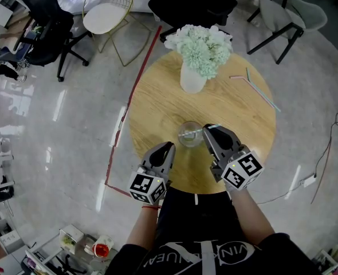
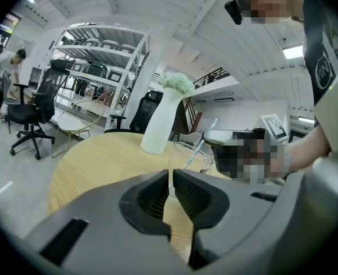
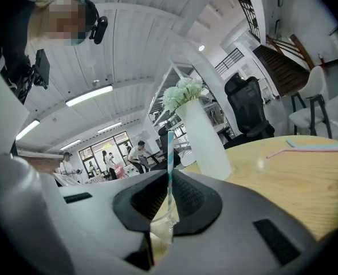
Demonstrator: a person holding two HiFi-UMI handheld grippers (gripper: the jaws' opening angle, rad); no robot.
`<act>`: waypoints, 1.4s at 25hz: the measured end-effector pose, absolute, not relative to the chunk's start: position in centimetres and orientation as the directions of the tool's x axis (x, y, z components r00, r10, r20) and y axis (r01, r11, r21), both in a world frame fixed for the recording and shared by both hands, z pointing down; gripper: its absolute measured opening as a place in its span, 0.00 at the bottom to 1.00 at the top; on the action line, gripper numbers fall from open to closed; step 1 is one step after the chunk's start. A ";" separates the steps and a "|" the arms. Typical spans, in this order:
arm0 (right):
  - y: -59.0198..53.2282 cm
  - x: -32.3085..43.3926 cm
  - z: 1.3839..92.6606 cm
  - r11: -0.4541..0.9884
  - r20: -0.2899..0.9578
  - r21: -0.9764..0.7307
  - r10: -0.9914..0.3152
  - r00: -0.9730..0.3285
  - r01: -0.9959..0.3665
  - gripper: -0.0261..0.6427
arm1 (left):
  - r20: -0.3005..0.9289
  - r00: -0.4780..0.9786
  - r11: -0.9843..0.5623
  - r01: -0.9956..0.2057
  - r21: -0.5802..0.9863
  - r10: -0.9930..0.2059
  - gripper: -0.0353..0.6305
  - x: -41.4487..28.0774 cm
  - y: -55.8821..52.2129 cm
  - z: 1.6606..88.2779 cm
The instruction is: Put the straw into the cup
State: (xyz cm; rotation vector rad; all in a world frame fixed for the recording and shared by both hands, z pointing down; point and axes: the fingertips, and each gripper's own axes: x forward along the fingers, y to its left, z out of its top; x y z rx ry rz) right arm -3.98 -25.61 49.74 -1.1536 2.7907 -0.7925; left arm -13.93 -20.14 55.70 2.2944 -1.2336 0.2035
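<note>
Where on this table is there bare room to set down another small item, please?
The widest bare wood is on the table's left side, between the vase and the left gripper. A second patch lies right, below the two loose straws. Around the cup, where the right gripper holds a straw, it is crowded.

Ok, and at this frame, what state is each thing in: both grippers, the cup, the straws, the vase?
Left gripper: shut, nothing between its jaws.
Right gripper: shut on the teal-and-white striped straw.
Striped straw: leaning, lower end inside the clear glass cup.
Cup: upright on the round wooden table.
White vase of pale flowers: upright.
Pink straw and blue straw: lying flat on the table.
</note>
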 end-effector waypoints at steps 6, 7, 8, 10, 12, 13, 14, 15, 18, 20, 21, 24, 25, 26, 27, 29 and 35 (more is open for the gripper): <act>-25.4 -3.8 50.0 0.585 0.181 -0.468 -0.670 -0.720 -0.662 0.07 | 0.364 0.575 -0.453 -0.811 0.370 -0.732 0.11 -13.9 -20.0 55.6; -25.4 -3.8 50.1 0.583 0.186 -0.468 -0.670 -0.719 -0.664 0.07 | 0.364 0.576 -0.454 -0.811 0.370 -0.732 0.11 -13.9 -20.0 55.6; -25.4 -3.8 50.2 0.582 0.191 -0.468 -0.668 -0.719 -0.665 0.07 | 0.365 0.577 -0.455 -0.810 0.370 -0.731 0.11 -13.8 -20.0 55.6; -25.3 -3.7 50.4 0.577 0.197 -0.475 -0.666 -0.719 -0.665 0.07 | 0.365 0.579 -0.456 -0.809 0.371 -0.729 0.11 -13.7 -20.0 55.6; -25.2 -3.7 50.4 0.579 0.198 -0.476 -0.663 -0.722 -0.662 0.07 | 0.365 0.581 -0.459 -0.807 0.371 -0.727 0.11 -13.6 -20.0 55.6; -25.2 -3.7 50.4 0.582 0.199 -0.474 -0.661 -0.724 -0.661 0.07 | 0.365 0.582 -0.461 -0.807 0.370 -0.726 0.11 -13.5 -20.0 55.6; -25.1 -3.6 50.5 0.582 0.200 -0.473 -0.659 -0.725 -0.661 0.07 | 0.365 0.584 -0.462 -0.806 0.370 -0.726 0.11 -13.4 -20.0 55.6; -25.1 -3.6 50.5 0.582 0.202 -0.473 -0.659 -0.725 -0.661 0.07 | 0.365 0.585 -0.464 -0.805 0.369 -0.725 0.11 -13.4 -20.0 55.6; -24.9 -3.4 50.6 0.579 0.207 -0.476 -0.658 -0.724 -0.662 0.07 | 0.365 0.586 -0.467 -0.804 0.368 -0.723 0.11 -13.2 -20.0 55.5; -24.7 -3.3 50.7 0.576 0.212 -0.477 -0.658 -0.723 -0.664 0.07 | 0.366 0.587 -0.467 -0.804 0.367 -0.723 0.11 -13.2 -19.9 55.5; -24.7 -3.2 50.7 0.575 0.212 -0.478 -0.658 -0.723 -0.664 0.08 | 0.366 0.586 -0.467 -0.804 0.367 -0.723 0.11 -13.1 -19.8 55.4; -24.5 -3.1 50.6 0.576 0.212 -0.484 -0.653 -0.727 -0.659 0.10 | 0.367 0.586 -0.468 -0.805 0.364 -0.723 0.11 -13.1 -19.8 55.3; -24.5 -3.1 50.6 0.576 0.213 -0.486 -0.651 -0.729 -0.657 0.11 | 0.367 0.585 -0.469 -0.806 0.362 -0.723 0.11 -13.0 -19.8 55.3; -24.4 -3.1 50.7 0.575 0.216 -0.488 -0.649 -0.730 -0.656 0.11 | 0.366 0.585 -0.469 -0.806 0.361 -0.724 0.11 -13.0 -19.7 55.2; -24.3 -3.0 50.7 0.574 0.219 -0.490 -0.648 -0.730 -0.656 0.12 | 0.366 0.584 -0.468 -0.807 0.360 -0.725 0.11 -13.0 -19.7 55.1; -24.0 -2.8 50.7 0.572 0.223 -0.494 -0.645 -0.731 -0.655 0.13 | 0.365 0.582 -0.467 -0.808 0.358 -0.726 0.11 -13.0 -19.5 54.9; -23.1 -2.8 50.9 0.567 0.240 -0.502 -0.634 -0.735 -0.653 0.14 | 0.365 0.577 -0.461 -0.811 0.360 -0.731 0.11 -13.1 -19.0 54.6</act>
